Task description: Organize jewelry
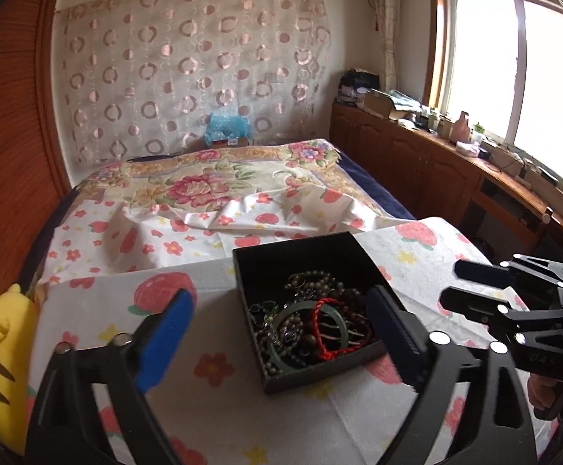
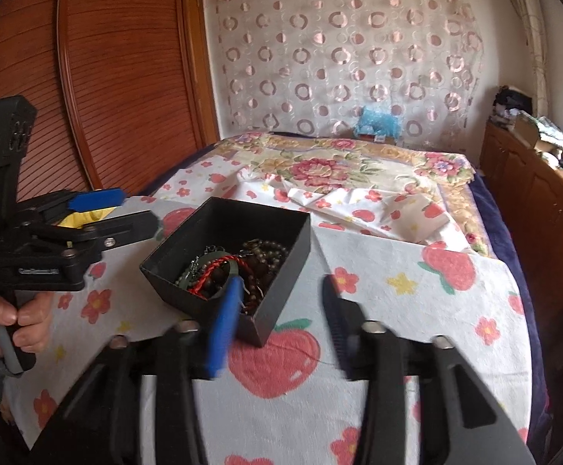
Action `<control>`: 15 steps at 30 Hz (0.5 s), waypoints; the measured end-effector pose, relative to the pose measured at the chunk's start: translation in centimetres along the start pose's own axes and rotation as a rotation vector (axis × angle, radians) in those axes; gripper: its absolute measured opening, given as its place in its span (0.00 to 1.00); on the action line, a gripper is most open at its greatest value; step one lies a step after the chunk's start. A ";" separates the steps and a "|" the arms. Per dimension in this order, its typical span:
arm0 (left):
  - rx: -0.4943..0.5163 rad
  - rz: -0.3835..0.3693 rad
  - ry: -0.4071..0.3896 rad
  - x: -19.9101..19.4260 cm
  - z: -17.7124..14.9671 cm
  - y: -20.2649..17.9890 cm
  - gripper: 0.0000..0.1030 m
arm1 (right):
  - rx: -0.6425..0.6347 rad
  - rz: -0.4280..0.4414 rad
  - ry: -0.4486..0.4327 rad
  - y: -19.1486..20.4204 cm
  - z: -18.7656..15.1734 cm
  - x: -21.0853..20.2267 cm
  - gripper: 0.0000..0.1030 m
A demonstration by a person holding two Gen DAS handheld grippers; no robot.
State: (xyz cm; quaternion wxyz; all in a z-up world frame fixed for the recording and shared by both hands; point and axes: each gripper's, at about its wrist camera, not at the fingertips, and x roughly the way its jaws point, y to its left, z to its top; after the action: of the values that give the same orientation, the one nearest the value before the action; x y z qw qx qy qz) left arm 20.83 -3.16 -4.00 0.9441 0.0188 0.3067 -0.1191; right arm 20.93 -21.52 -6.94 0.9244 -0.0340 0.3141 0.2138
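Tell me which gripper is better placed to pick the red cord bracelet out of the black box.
Probably the left gripper: it is open and faces the red cord bracelet in the black box. The right gripper aims past the box's corner.

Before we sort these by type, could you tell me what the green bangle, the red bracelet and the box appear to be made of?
Green bangle: likely jade or glass, smooth, translucent, with a soft sheen.
Red bracelet: braided cord, its twisted strands visible, matte.
Black box: probably rigid cardboard, with thin straight matte walls.
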 end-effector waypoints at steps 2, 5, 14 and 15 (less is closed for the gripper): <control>0.002 0.036 -0.006 -0.8 -0.4 -0.1 0.92 | -0.003 -0.028 -0.016 0.3 -0.3 -0.7 0.67; 0.017 0.082 -0.034 -2.2 -1.1 -0.3 0.92 | 0.004 -0.032 -0.031 0.5 -0.4 -1.4 0.76; 0.000 0.085 -0.087 -6.4 -3.1 -0.3 0.92 | 0.035 -0.060 -0.118 2.0 -0.9 -4.8 0.97; -0.003 0.090 -0.092 -6.8 -3.3 -0.3 0.92 | 0.037 -0.067 -0.125 2.1 -0.9 -5.1 0.97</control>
State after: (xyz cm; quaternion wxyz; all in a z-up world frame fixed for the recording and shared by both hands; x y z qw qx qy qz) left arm 13.54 -1.64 -2.69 0.9617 0.0253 0.2619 -0.0769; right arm 15.89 -21.68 -4.50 0.9492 -0.0138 0.2584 0.1788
